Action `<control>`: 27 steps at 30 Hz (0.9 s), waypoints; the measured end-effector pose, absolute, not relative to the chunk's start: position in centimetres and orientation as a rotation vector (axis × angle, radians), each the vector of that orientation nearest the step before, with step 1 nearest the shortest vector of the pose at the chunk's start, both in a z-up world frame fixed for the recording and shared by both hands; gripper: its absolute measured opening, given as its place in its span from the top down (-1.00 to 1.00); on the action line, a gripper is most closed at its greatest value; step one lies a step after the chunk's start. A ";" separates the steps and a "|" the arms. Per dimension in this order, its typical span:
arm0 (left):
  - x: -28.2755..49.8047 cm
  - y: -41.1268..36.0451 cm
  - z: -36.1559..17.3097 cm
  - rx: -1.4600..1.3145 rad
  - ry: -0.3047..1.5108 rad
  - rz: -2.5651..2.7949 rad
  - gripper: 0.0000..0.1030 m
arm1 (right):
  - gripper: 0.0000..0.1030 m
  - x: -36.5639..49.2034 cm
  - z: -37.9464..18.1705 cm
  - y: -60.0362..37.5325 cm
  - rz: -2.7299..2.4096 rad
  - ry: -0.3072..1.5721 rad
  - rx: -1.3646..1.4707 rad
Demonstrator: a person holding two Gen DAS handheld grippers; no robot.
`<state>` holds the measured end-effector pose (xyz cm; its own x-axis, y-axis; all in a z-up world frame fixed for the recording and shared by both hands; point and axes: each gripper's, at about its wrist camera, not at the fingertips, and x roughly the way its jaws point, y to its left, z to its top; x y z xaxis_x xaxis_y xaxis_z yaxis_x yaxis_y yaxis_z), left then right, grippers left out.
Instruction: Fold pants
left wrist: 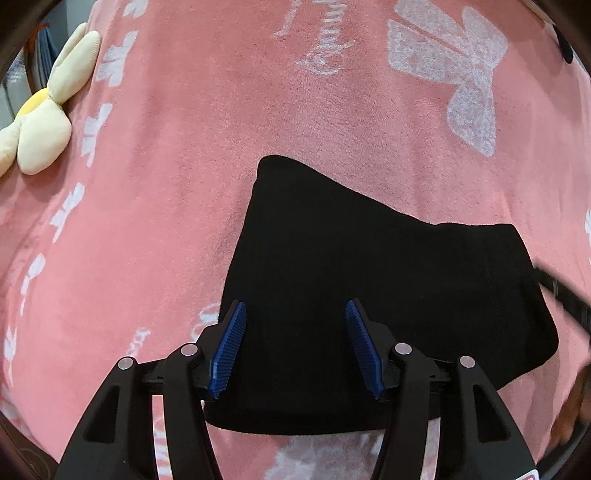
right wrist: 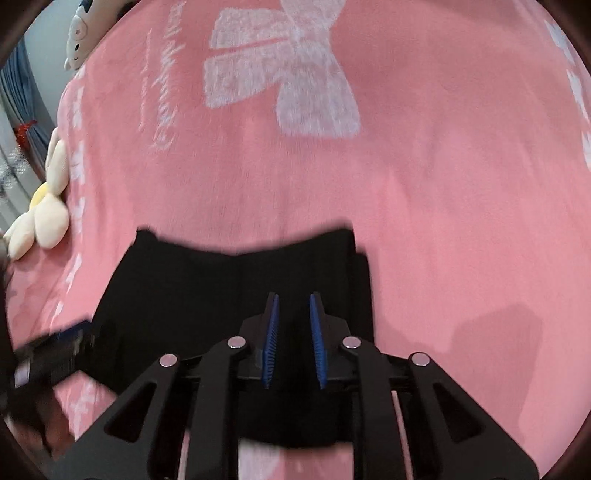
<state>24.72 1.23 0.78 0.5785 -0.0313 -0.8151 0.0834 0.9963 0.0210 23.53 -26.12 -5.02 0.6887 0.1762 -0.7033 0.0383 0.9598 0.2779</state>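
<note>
Over at the bed's left edge there's a cream flower plush (left wrist: 40, 110) sitting on the pink blanket (left wrist: 166, 206), well clear of the action. A second white plush toy (right wrist: 83, 31) sits up at the far left corner, in the right wrist view.

The black pants (left wrist: 332, 277) lie on the blanket near the bed's front edge, already folded down into a compact, roughly rectangular stack. Looks like soft knit or fleece: light, floppy, zero stiffness, so I'd guess any lifted edge will droop and drag the layers under it. Not slippery on that fuzzy blanket either, so it should stay put.

The left hand-held gripper (left wrist: 295, 343) hovers over the near left part of the stack with its jaws spread wide, nothing in them. The right hand-held gripper (right wrist: 293, 332) is over the near right part, jaws only a narrow gap apart, and I can't see any cloth pinched between them. That view is motion-blurred, so I'm not 100% sure.

For another fold, I'd pinch the two near corners through all the layers, not just the top one, or the stack will probably peel apart.
</note>
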 end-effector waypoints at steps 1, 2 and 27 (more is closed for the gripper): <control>24.8 1.1 0.7 0.058 0.953 -0.069 -0.07 | 0.75 23.7 -5.5 -26.2 0.065 0.823 0.256; 24.6 1.1 0.8 0.059 0.954 -0.069 -0.07 | 0.75 23.3 -5.7 -26.7 0.056 0.812 0.260; 19.8 2.5 1.3 0.064 1.005 -0.051 -0.08 | 0.65 16.4 -2.3 -25.1 0.039 0.759 0.200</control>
<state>19.75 2.55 1.27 0.5350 -0.0128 -0.8448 0.0720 0.9969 0.0305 16.38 -25.12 -2.35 0.7255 0.1076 -0.6798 0.0369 0.9802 0.1946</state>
